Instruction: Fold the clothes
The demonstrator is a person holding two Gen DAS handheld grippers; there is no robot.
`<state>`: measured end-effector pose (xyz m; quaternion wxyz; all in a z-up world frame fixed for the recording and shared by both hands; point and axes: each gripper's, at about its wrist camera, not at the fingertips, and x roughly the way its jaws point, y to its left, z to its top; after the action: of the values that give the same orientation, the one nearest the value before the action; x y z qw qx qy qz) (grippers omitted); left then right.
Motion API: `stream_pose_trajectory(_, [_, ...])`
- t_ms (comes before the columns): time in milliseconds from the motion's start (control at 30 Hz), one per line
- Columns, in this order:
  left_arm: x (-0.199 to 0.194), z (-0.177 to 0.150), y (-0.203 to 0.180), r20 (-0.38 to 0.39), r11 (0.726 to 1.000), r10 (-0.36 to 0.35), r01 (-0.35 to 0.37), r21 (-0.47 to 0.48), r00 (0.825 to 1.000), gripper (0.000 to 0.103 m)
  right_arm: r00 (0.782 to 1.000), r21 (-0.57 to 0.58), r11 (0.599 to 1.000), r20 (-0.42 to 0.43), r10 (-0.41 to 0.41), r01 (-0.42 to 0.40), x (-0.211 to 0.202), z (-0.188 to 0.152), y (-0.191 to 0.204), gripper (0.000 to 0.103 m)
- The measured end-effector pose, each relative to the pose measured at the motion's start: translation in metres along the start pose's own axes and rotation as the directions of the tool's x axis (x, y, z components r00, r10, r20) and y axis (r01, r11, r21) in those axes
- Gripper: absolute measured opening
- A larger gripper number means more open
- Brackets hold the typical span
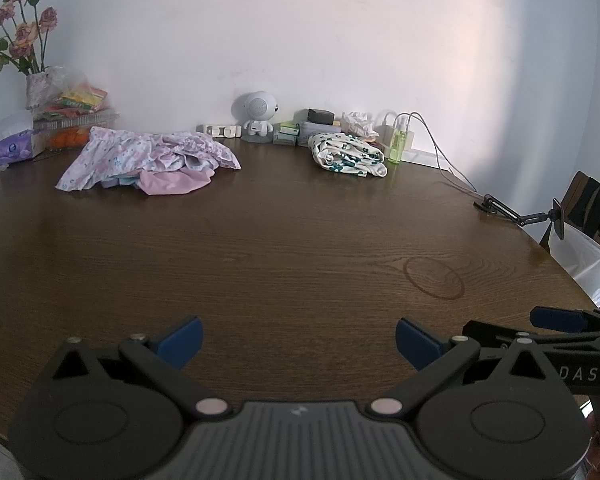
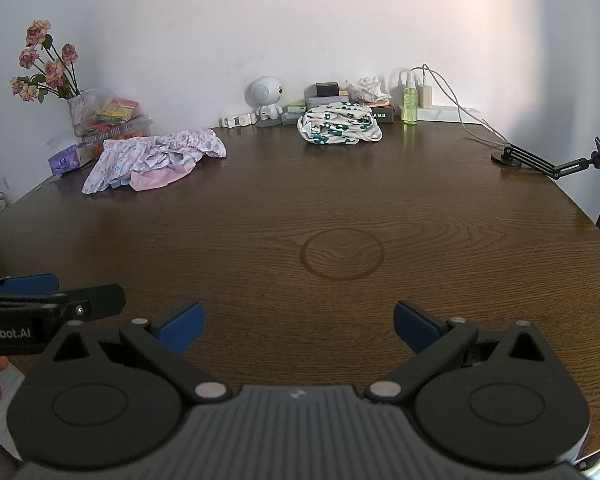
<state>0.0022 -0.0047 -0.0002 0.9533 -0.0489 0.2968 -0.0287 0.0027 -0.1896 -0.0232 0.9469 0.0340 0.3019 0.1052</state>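
Left gripper (image 1: 298, 340): jaws spread wide, holding nothing, hovering low over the near edge of the table (image 1: 300, 248).
Right gripper (image 2: 298, 322): likewise splayed and empty, just beside the left one; both sit back from the cloth, which reads as a ready stance before the first reach.
Pink floral pile (image 1: 148, 160): a rumpled heap of pastel garments at the far left, unfolded, near the tissue box (image 1: 14, 148).
Green-flowered garment (image 1: 346, 156): a bunched white cloth at the far middle-right, just beside the green spray bottle (image 1: 398, 140).
Working space: the bare wood between grippers and clothes looks kept open for spreading a piece flat.
Back clutter: robot-shaped speaker (image 1: 258, 114), vase of roses (image 1: 18, 36), charger cables by the wall, apart from the clothes.
Progress: nothing appears folded yet.
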Motion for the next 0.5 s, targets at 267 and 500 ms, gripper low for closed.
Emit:
stream_pose_trajectory(267, [-0.0004,-0.0007,-0.0003,0.003,1.0,-0.001,0.001,0.001,1.0,0.103,1.0,-0.001,1.0,0.001,0.0,0.0,0.0001,-0.0009,0.0001,0.103])
stream_pose_trajectory(500, [0.0002,-0.0016,0.0006,0.002,1.0,-0.002,0.002,0.001,1.0,0.103,1.0,-0.004,1.0,0.001,-0.001,0.001,0.0006,-0.0008,0.0007,0.103])
